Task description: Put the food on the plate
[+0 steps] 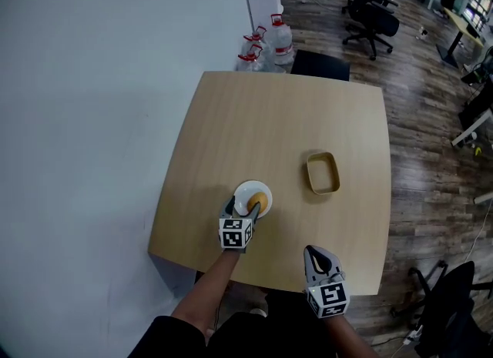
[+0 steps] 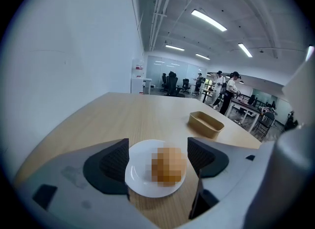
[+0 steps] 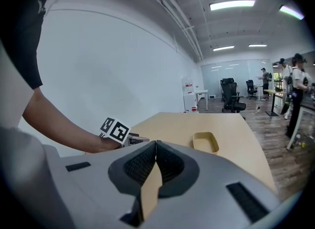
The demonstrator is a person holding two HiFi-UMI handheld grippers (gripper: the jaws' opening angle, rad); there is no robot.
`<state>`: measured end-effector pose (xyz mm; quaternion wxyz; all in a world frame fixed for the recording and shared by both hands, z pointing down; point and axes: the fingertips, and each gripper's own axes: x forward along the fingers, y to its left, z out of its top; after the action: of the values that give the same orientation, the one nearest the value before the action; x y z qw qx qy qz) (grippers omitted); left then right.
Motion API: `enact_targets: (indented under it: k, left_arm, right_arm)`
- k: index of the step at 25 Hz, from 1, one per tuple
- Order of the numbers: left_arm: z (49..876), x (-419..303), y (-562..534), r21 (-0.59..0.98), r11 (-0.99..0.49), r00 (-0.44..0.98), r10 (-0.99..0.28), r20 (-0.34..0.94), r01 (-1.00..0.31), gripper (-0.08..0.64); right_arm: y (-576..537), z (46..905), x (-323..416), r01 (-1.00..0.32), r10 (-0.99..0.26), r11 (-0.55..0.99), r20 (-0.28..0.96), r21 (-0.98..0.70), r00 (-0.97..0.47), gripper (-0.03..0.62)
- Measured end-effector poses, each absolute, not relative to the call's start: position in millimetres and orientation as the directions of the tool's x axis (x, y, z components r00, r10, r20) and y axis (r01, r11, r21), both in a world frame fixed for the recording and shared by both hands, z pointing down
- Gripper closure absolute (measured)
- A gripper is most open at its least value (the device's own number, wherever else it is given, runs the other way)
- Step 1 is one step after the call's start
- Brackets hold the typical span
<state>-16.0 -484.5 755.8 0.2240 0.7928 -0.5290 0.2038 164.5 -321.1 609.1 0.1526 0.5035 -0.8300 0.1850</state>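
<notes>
A round brown piece of food [image 1: 259, 202] [image 2: 168, 165] lies on a small white plate [image 1: 245, 192] [image 2: 142, 179] near the front left of the wooden table [image 1: 285, 118]. My left gripper [image 1: 241, 210] [image 2: 157, 158] stands open around the plate, one jaw on each side, and neither pad touches the food. My right gripper [image 1: 312, 251] [image 3: 154, 147] is shut and empty, hovering by the table's front edge, right of the plate.
An empty tan tray [image 1: 323, 172] [image 2: 206, 123] [image 3: 205, 142] sits right of the middle of the table. Water bottles [image 1: 266, 45] and a black chair [image 1: 320, 64] stand beyond the far edge. A white wall runs along the left. People [image 2: 229, 90] stand far behind.
</notes>
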Motion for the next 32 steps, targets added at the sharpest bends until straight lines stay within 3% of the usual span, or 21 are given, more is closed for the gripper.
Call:
enact_targets:
  k: [10,19,32]
  left_arm:
    - [694,-31,-406,0.209,-0.366,0.421,-0.769,0.481,-0.907,0.218]
    - [608,-54,-293,0.296,-0.398,0.484,-0.813,0.325,-0.868,0.218]
    - [497,-68,-135,0.41,-0.468,0.561,-0.816,0.141,-0.783,0.219]
  right_arm:
    - [-272,574,171,-0.927,-0.848,0.346,0.373,-0.147,-0.376,0.532]
    - [-197,540,124,-0.901,-0.854,0.419,0.29,-0.109,-0.432,0.532]
    - [-101,502,95,-0.921,-0.881,0.365,0.271,-0.132,-0.388,0.532]
